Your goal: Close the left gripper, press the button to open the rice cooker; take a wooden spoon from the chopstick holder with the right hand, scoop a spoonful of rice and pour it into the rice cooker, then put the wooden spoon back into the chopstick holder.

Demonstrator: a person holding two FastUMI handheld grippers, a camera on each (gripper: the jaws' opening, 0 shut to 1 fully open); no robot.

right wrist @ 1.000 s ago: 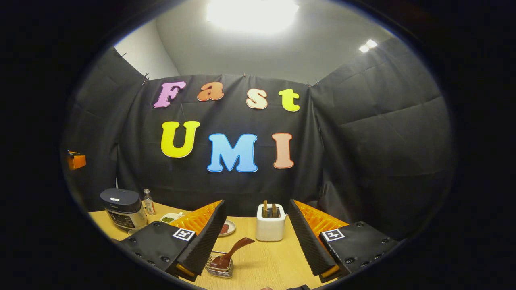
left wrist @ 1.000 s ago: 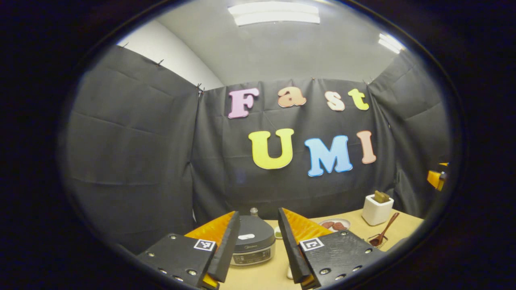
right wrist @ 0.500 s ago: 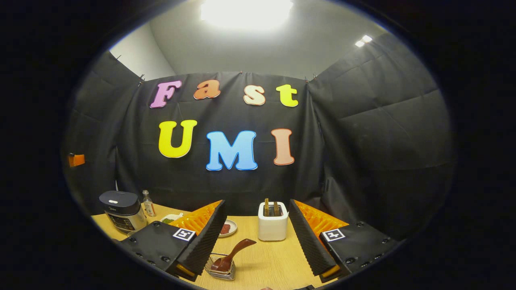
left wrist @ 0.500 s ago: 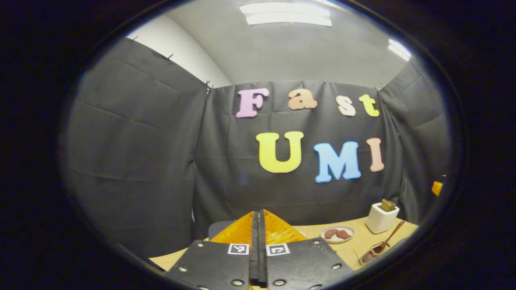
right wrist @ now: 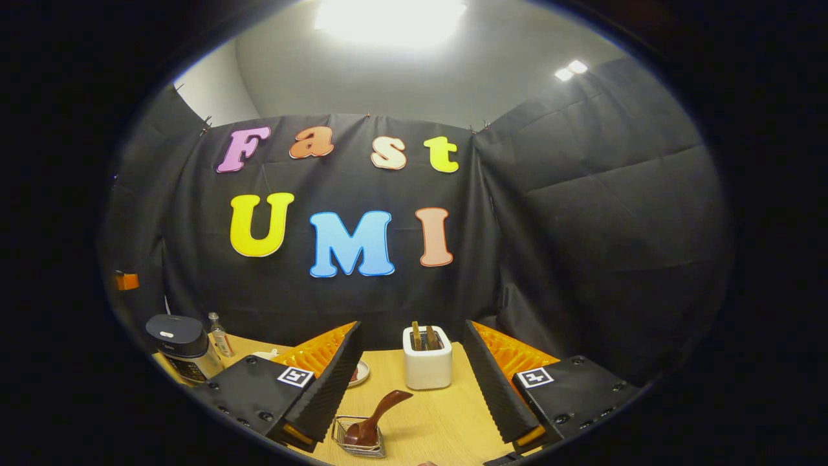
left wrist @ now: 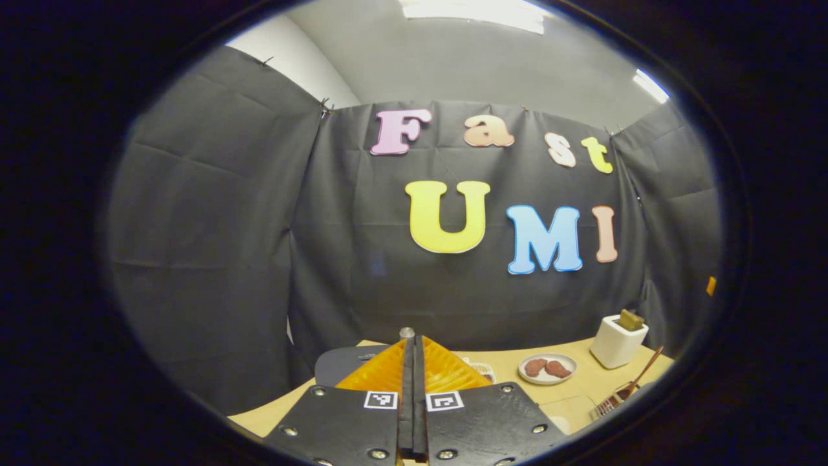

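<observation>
My left gripper [left wrist: 412, 353] is shut with nothing between its fingers. Just behind its tips lies the dark lid of the rice cooker [left wrist: 343, 366], mostly hidden. In the right gripper view the rice cooker [right wrist: 173, 340] stands closed at the table's far left. My right gripper [right wrist: 412, 329] is open and empty. Beyond its fingers stands the white chopstick holder [right wrist: 427, 369] with wooden handles [right wrist: 424, 336] sticking up. The same chopstick holder [left wrist: 616, 343] sits at the far right in the left gripper view.
A wire basket [right wrist: 359, 441] holding a dark brown spoon [right wrist: 381, 414] sits on the wooden table [right wrist: 433, 421] near my right gripper. A small bottle [right wrist: 220, 335] stands beside the cooker. A plate [left wrist: 546, 367] carries brown pieces.
My left gripper went from open to shut, then tipped down and came closer over the cooker's lid. The right gripper stayed open and swung slightly to the right.
</observation>
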